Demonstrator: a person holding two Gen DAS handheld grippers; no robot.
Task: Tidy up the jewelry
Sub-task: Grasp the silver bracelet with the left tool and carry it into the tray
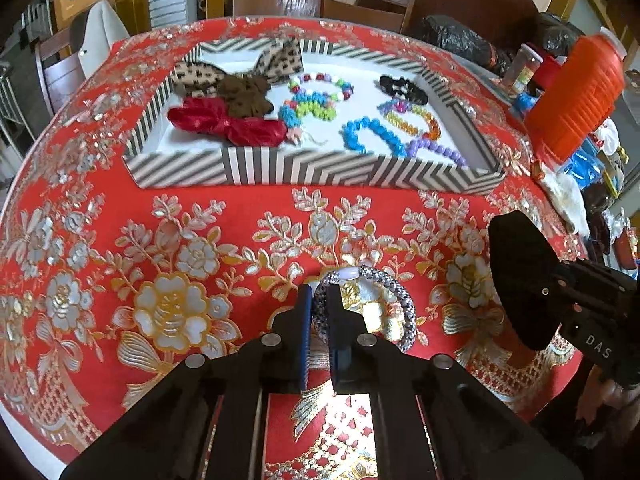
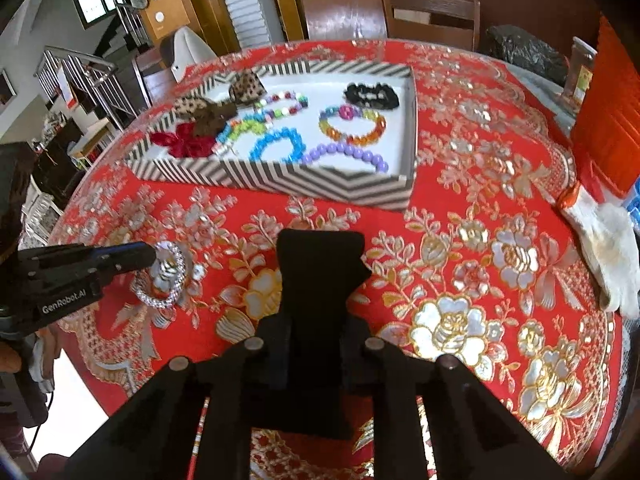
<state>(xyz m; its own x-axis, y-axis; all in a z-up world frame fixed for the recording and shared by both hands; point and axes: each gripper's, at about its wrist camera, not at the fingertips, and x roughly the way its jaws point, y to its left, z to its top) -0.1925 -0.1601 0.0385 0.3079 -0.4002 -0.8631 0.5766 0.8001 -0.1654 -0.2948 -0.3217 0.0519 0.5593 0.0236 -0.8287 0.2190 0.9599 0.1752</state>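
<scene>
Striped tray (image 1: 256, 168) on worktop (image 1: 120, 240): red scrunchie (image 1: 224, 122), leopard scrunchie (image 1: 240, 66), black hair tie (image 1: 402, 88), several bead bracelets incl. blue bracelet (image 1: 372, 136), purple bracelet (image 2: 348, 154). Silver braided bracelet (image 1: 384, 292) near the front edge, ring lying roughly flat. Left gripper (image 1: 320, 320) fingers nearly together, pinching its near rim. Right gripper (image 2: 320, 280) clamped on a black pad (image 2: 320, 256), held above the cloth.

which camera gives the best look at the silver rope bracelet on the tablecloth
The left wrist view: the bracelet lies close and large there, with the left gripper closed on its near-left side. The right wrist view shows the same bracelet small at the left edge, partly behind that gripper.
</scene>
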